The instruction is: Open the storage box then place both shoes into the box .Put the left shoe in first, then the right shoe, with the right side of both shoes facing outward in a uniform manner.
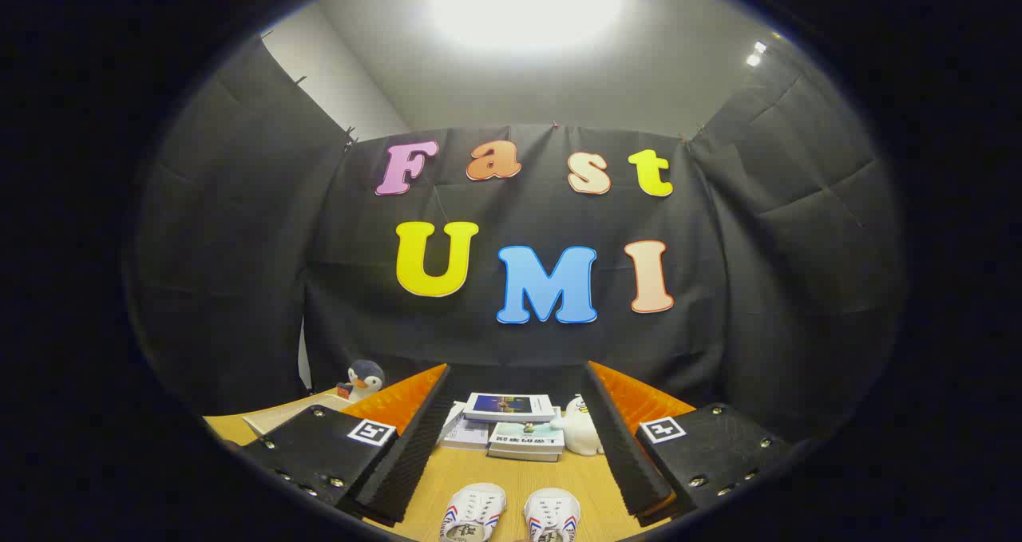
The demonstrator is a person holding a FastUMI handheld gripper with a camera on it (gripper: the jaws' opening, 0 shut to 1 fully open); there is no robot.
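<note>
Two white shoes with red and blue side stripes stand side by side on the wooden table [511, 478], toes pointing away from me: the left shoe [475, 512] and the right shoe [552, 515]. They lie low between my two fingers. My gripper [515, 402] is open, its fingers spread wide with nothing held. It is raised above the table and faces the booth's back wall.
Beyond the shoes lies a stack of books [511, 426] against the black cloth. A white plush figure [581, 429] stands right of the books. A penguin toy [363, 380] sits at the far left beside a pale flat lid or tray [291, 414].
</note>
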